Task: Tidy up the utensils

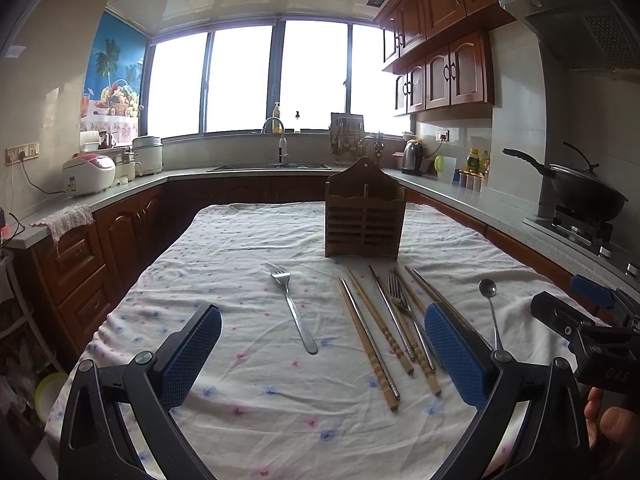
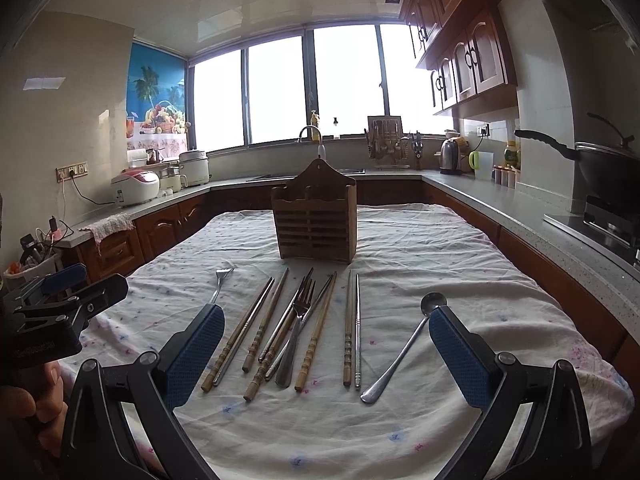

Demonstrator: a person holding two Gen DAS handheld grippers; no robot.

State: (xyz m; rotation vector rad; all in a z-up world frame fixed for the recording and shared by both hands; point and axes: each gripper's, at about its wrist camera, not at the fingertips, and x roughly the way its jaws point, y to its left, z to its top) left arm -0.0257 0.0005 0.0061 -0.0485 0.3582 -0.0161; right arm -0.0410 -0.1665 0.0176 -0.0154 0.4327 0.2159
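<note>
Now both tools point(image 1: 322, 354) point(image 2: 326, 354) hover wide apart above scattered utensils point(image 2: 304, 328).

Daylight floods in through the blown-out window point(image 1: 248, 80), the tablecloth point(image 2: 400, 240) evenly lit with soft shadows; fisheye bends the edges, corners going black

Apparently open cloth point(image 1: 224, 264) before holder point(image 1: 365, 216)

Home kitchen; sink point(image 1: 276, 166), wok point(image 1: 584, 192), wooden cabinets point(image 1: 444, 76).
</note>
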